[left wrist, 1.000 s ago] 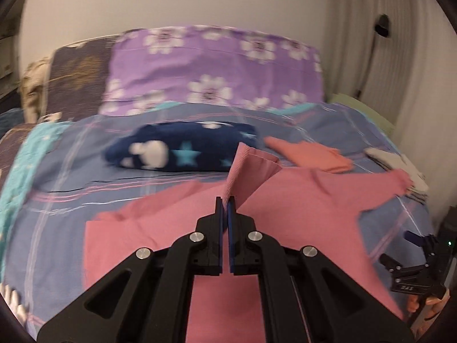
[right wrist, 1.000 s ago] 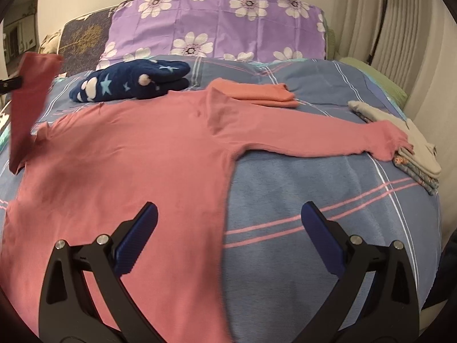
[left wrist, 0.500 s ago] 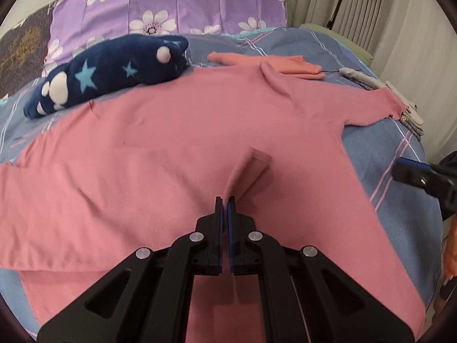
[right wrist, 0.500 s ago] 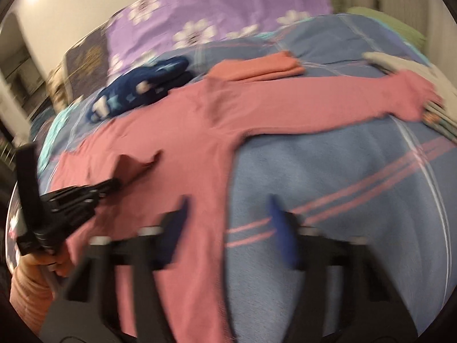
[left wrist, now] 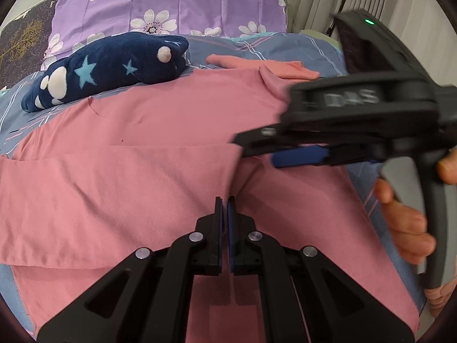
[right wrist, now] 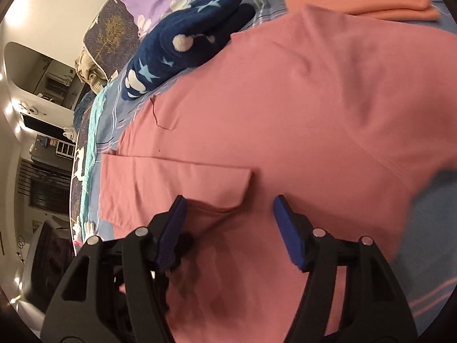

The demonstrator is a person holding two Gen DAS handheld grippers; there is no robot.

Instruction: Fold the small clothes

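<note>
A pink long-sleeved shirt [left wrist: 171,120] lies spread on the bed. Its left sleeve [left wrist: 114,185] is folded flat across the body. My left gripper [left wrist: 225,200] is shut on the cuff end of that sleeve, low over the shirt. In the left wrist view my right gripper [left wrist: 257,151] reaches in from the right, just beyond the cuff, held by a person's hand [left wrist: 405,223]. In the right wrist view the right gripper [right wrist: 228,204] hovers over the shirt [right wrist: 314,100] with its jaws opening. The cuff corner of the sleeve [right wrist: 171,180] lies between the pads, and neither pad presses it.
A navy plush toy with stars [left wrist: 108,68] lies at the back left against the shirt's shoulder. A folded orange garment [left wrist: 257,65] sits behind the collar. A purple flowered pillow [left wrist: 171,0] stands at the head of the bed. The blue plaid sheet [left wrist: 285,45] shows around the shirt.
The left gripper has brought the sleeve down and laid it flat across the shirt. The right gripper has swung left over the shirt to the cuff, its jaws narrowing and then widening.
</note>
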